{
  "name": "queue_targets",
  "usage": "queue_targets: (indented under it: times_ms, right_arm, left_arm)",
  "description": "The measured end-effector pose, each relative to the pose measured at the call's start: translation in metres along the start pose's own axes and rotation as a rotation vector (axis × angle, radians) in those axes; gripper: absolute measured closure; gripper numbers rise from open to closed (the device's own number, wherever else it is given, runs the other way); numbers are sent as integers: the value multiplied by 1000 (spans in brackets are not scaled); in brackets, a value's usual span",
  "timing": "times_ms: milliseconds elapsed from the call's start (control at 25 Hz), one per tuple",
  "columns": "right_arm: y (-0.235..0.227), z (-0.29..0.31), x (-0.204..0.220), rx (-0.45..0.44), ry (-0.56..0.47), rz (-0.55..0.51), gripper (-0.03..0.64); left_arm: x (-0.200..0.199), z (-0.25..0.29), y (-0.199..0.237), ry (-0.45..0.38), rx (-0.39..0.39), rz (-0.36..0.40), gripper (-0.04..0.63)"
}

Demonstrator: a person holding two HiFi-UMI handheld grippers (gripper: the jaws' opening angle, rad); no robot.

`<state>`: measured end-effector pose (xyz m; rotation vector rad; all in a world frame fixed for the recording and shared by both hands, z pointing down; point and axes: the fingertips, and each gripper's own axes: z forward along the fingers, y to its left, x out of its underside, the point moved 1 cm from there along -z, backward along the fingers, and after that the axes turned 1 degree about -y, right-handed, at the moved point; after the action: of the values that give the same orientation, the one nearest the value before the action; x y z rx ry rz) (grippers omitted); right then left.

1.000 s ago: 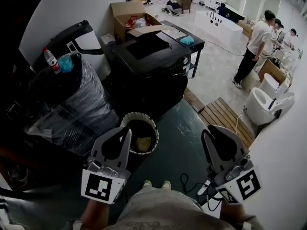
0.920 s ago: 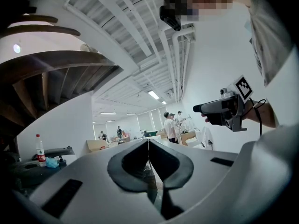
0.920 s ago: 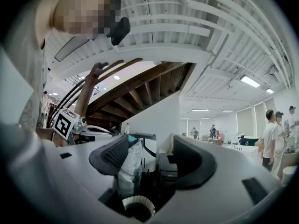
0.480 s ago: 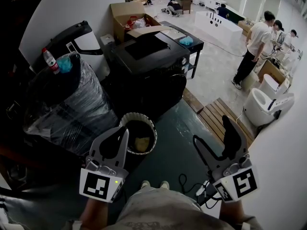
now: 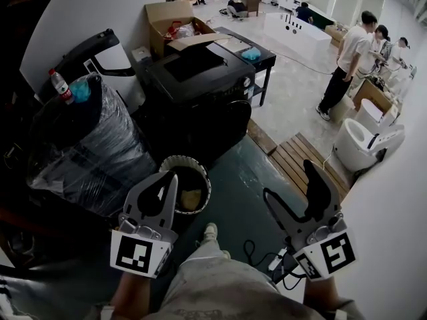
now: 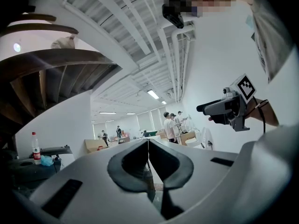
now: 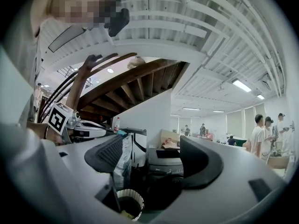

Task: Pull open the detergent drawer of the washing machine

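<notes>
Fingers pressed together on left gripper (image 5: 173, 177), spread wide and empty on right gripper (image 5: 288, 179). Boxy black washing machine (image 5: 200, 79) well ahead, just behind round pleated-rim bin (image 5: 175, 160) with yellowish scrap (image 5: 190, 199) inside. Open cardboard box (image 5: 163, 15) beyond.

The green floor (image 5: 247, 179) carries a bin (image 5: 180, 159) just ahead of the left gripper's (image 5: 171, 180) jaws, the black washing machine (image 5: 200, 105) beyond it, and a wooden pallet (image 5: 293, 155) just past the right gripper's (image 5: 288, 179) jaws.
</notes>
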<state>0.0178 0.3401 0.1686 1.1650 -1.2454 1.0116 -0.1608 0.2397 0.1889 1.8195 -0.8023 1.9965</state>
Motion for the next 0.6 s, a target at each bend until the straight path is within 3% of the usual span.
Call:
queue_targets:
  times_ms: [360, 600]
  right_arm:
    - [-16, 21, 15, -6, 11, 16, 252]
    - [-30, 62, 31, -42, 31, 45, 250]
  left_arm:
    - [11, 25, 9, -5, -14, -12, 577]
    - [24, 55, 36, -19, -30, 21, 577]
